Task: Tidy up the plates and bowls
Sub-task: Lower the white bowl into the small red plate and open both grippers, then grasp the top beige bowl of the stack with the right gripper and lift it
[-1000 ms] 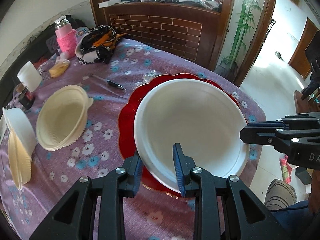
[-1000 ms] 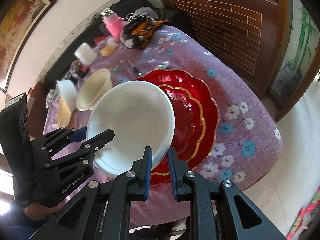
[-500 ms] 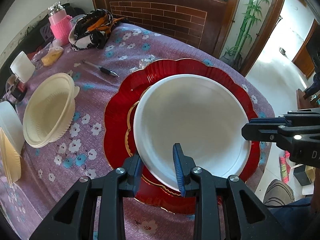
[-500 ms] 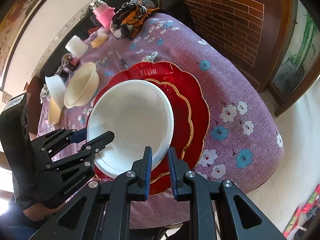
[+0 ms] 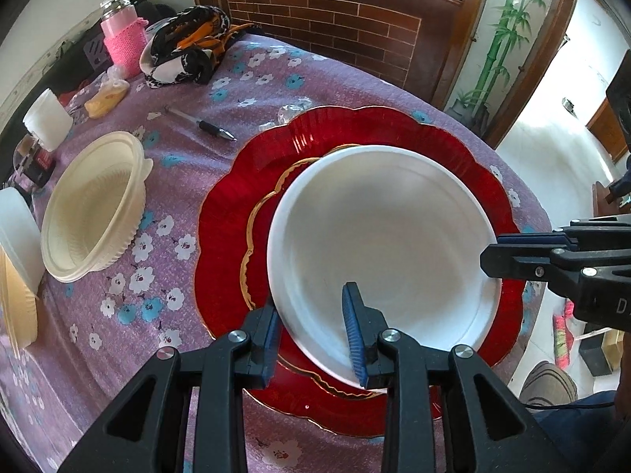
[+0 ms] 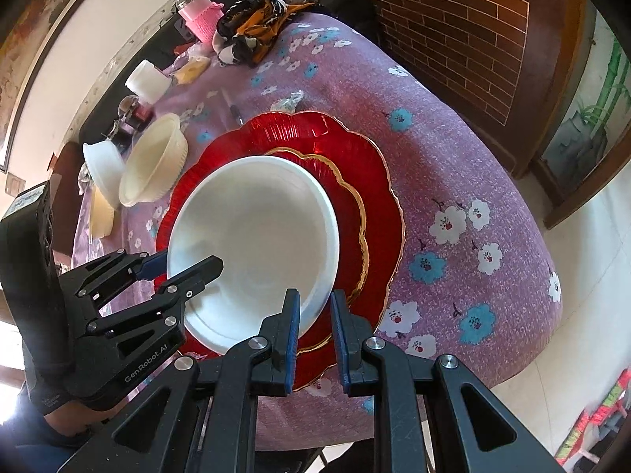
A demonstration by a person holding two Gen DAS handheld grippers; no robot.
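Observation:
A large white bowl (image 5: 386, 236) is held over a small gold-rimmed red plate (image 5: 264, 213) stacked on a big red scalloped plate (image 5: 355, 126). My left gripper (image 5: 313, 329) is shut on the bowl's near rim. My right gripper (image 6: 313, 325) is shut on the bowl's (image 6: 256, 228) opposite rim; it shows at the right of the left wrist view (image 5: 512, 252). The left gripper shows in the right wrist view (image 6: 181, 264). A cream ribbed bowl (image 5: 92, 209) lies tilted to the left, with more cream and white bowls (image 6: 104, 169) beyond it.
The round table has a purple flowered cloth (image 5: 165, 181). On it are a pen (image 5: 201, 122), a pink-sleeved bottle (image 5: 118, 35), a patterned cloth heap (image 5: 185, 47), a white cup (image 5: 45, 118) and a crumpled wrapper (image 5: 292, 110). A brick-faced wooden counter (image 5: 335, 27) stands behind.
Both grippers have carried the white bowl over the red plates and lowered it toward them. More of the red plates shows on the far and left sides now.

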